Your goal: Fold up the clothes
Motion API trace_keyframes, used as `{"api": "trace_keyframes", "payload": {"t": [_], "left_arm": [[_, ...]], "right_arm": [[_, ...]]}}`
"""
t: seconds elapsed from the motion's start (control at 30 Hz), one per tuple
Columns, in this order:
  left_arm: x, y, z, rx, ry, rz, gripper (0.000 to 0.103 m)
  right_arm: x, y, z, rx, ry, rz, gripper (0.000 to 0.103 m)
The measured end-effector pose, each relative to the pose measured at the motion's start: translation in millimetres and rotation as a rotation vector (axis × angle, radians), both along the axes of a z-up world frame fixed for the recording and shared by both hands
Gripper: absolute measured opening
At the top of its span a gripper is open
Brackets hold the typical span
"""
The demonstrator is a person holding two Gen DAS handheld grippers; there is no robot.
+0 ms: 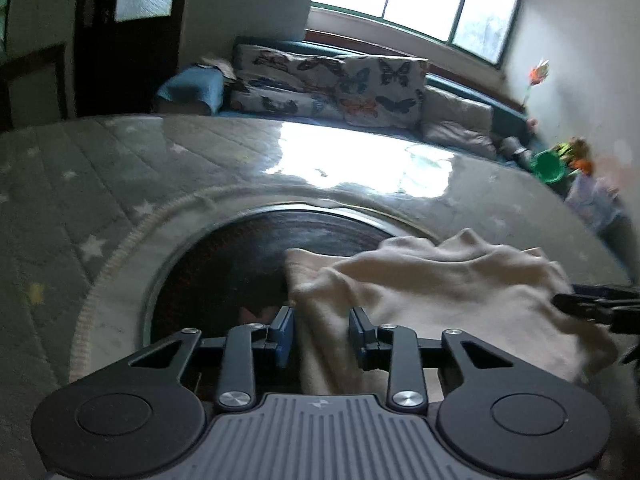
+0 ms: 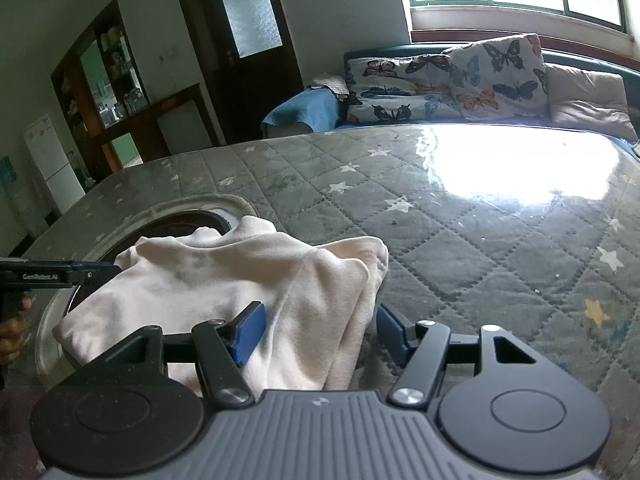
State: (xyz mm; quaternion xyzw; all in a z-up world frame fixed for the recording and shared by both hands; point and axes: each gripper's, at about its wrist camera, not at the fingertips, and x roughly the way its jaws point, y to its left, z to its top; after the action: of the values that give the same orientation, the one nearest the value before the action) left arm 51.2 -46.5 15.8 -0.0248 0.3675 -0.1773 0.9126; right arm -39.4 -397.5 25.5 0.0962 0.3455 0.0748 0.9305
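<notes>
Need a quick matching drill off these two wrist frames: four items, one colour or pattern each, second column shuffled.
Items:
1. garment
2. gripper pads
3. sofa cushions
4. table cover

Looks:
A. grey quilted with stars
B. cream
C. butterfly print
D. blue

Pairs: 1-B, 2-D, 3-C, 4-A
</notes>
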Motion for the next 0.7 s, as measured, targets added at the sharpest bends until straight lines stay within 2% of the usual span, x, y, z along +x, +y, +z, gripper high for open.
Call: {"api": "trace_keyframes", "payload": {"t": [0.13,0.23,0.27,0.33,0.37,0.43,0.7], "left_arm": [[3.8,11.0,0.3,-0.088,0.042,0.001,0.034],[6.0,11.0,-0.5,-0.122,0.069,-0.005,0.047],[6.5,9.5,-0.9,-0.119,0.071,-0.003,0.047],[8.2,4.2,-3.5,-0.092,0.070,-0.003,0.045],[8.7,1.9,-4.6,-0.082,0.068,-0.004,0.035],[8.2,-1.1,-4.8,-0.090,0.063,-0.017,0.025],[6.9,-6.2,-4.7,-0.091,0.079,-0.009,0.027]], "right_arm": [[0.5,-1.0,0.2,0.003,-0.001,-0.002,0.064],[1.2,-0.6,-1.3,0.005,-0.003,-0.007,0.064],[1.3,-0.1,-1.9,0.005,-0.004,-0.009,0.064],[1.3,1.8,-2.5,-0.003,-0.009,-0.007,0.063],[1.4,2.7,-2.6,-0.006,-0.010,-0.006,0.061],[1.8,3.6,-2.5,0.006,-0.009,0.000,0.049],[0.9,3.6,-3.8,0.037,-0.010,-0.017,0.050]]}}
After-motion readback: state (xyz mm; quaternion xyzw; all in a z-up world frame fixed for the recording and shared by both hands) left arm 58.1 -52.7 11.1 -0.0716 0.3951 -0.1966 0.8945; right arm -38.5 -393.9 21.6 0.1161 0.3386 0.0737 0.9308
